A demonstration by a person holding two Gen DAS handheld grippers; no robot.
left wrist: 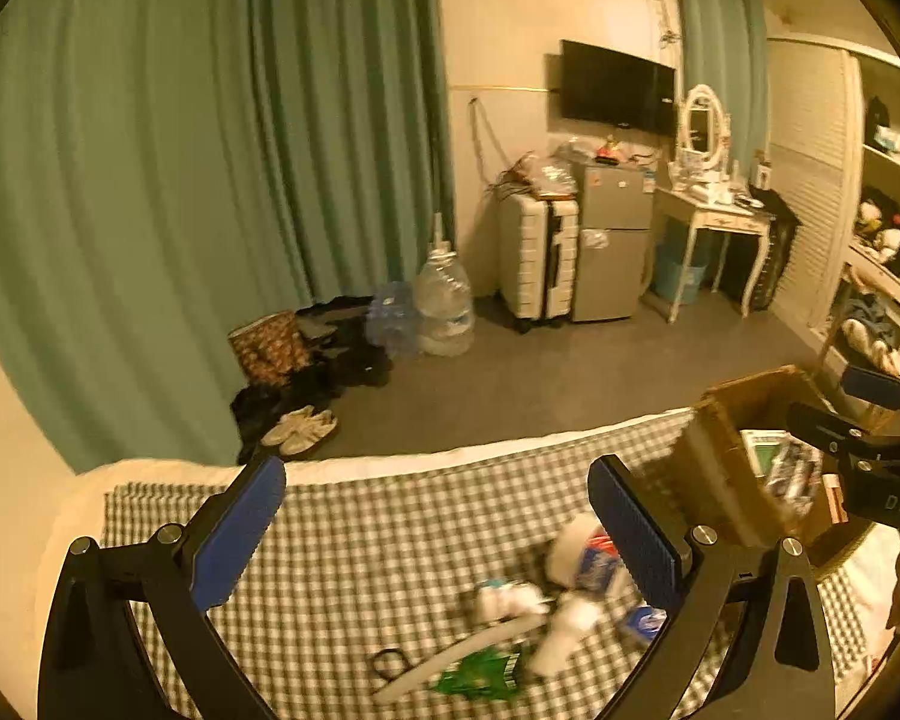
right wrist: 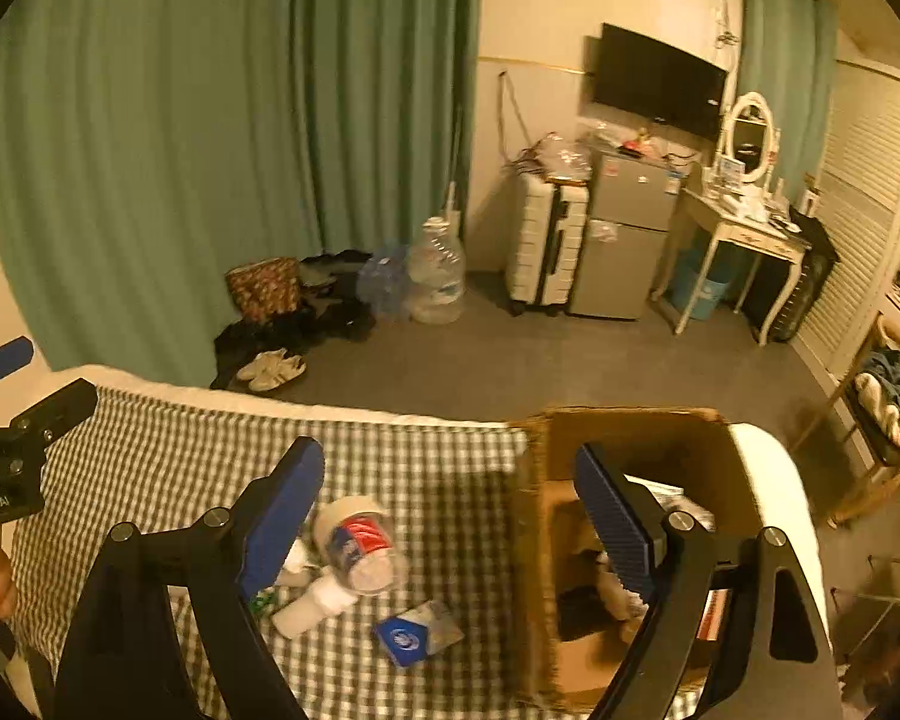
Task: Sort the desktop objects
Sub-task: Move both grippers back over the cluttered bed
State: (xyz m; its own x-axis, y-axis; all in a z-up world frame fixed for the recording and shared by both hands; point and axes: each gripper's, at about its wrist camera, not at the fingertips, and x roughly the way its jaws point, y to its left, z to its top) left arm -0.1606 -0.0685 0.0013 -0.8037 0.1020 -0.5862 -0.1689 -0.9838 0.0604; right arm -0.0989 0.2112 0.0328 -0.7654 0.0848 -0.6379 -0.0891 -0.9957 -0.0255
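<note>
- Both claws hang above a checked cloth (left wrist: 342,540), jaws spread wide, nothing between them: left gripper (left wrist: 444,516), right gripper (right wrist: 450,498).
- Under the left gripper lies a loose heap: scissors (left wrist: 390,663) with a pale blade running up to the right, a green packet (left wrist: 480,675) beside them, a white bottle (left wrist: 564,630) lying flat, a blue packet (left wrist: 645,624).
- From the right wrist, a clear cup (right wrist: 363,549) lies on its side, mouth toward the camera, long axis running away up-left; the white bottle (right wrist: 312,606) touches it, pointing down-left.
- Blue packet (right wrist: 417,633) lies flat, just right of the cup, near the box.
- An open cardboard box (right wrist: 534,540) stands at the cloth's right edge, below the right gripper's right finger (right wrist: 615,522), with items inside; blur hides what they are.
- Bare cloth spreads left and beyond the heap up to the far edge.
- Past the edge: grey floor (right wrist: 510,360), shoes (right wrist: 273,369), water jugs (right wrist: 435,282).
</note>
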